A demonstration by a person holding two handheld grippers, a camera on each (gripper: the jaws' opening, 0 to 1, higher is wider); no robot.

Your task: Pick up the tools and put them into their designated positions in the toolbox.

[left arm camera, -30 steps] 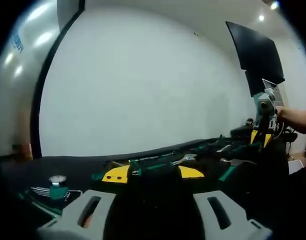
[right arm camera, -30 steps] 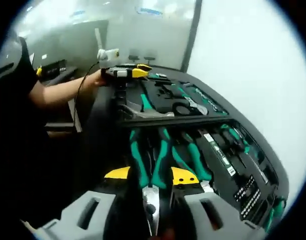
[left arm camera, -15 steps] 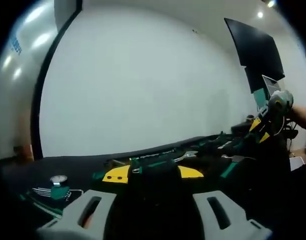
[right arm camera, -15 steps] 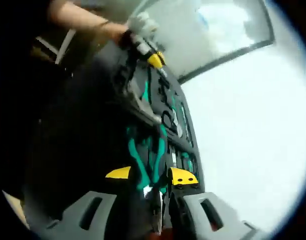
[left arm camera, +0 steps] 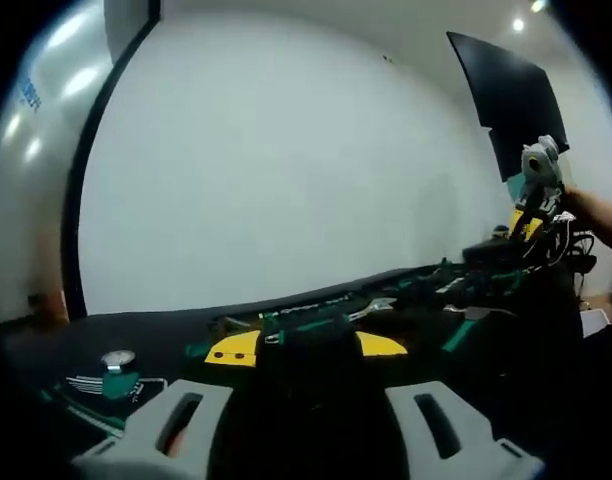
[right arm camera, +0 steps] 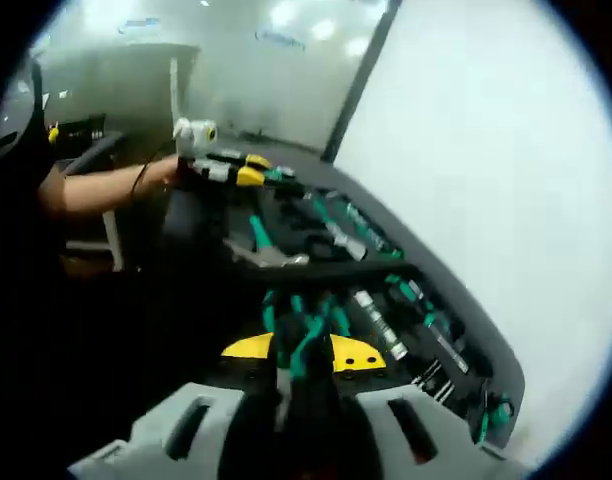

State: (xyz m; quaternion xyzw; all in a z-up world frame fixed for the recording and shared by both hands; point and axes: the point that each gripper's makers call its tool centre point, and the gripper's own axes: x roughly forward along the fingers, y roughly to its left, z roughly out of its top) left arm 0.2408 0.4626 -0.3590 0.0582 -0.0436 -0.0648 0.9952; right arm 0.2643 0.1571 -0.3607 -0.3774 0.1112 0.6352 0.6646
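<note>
Judging by the toolbox (right arm camera: 316,270), most slots at 1 o'clock look filled, yet your right gripper (right arm camera: 296,420) sits clamped on green-handled pliers (right arm camera: 301,345) not yet seated, while I cannot tell your left gripper's (left arm camera: 306,420) state.

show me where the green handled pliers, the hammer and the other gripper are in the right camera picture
green-handled pliers (right arm camera: 308,340), right gripper view, on a green handle between the jaws
hammer (right arm camera: 269,258), right gripper view, on its metal head in the toolbox's far section
left gripper (right arm camera: 248,176), right gripper view, on its yellow tip beyond the person's hand
</note>
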